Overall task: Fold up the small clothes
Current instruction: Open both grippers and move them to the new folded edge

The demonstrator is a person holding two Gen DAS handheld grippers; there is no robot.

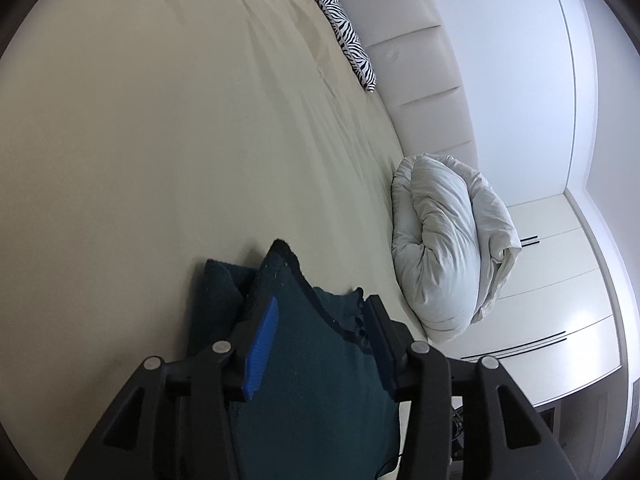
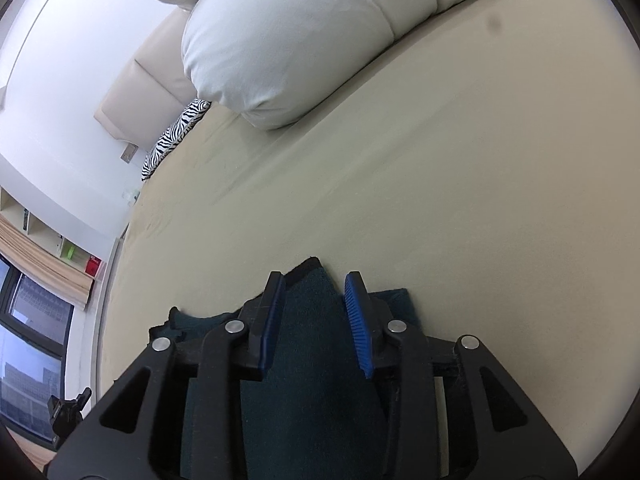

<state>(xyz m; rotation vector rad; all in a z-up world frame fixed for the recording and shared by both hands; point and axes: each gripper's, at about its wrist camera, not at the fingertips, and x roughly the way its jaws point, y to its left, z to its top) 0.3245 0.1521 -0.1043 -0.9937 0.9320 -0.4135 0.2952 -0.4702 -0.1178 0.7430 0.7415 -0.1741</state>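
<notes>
Teal garment [image 1: 320,360] lying on bed [image 1: 160,160], running lengthwise between spread jaws of left gripper [image 1: 320,320] and right gripper [image 2: 316,288] alike, neither clamping

Dark teal garment [image 1: 320,364], beige sheet [image 1: 160,140], zebra-striped pillow [image 1: 348,36]

1. Soft, even daylight fills both views; the large dark-framed window [image 2: 28,344] at the right wrist view's lower left is a visible source.
2. Shadows on the beige bed sheet [image 1: 160,140] are faint.
3. Strong fisheye bending curves the edges, with black vignette corners.
4. The glossy white wardrobe doors [image 1: 560,280] show mild glare.
</notes>
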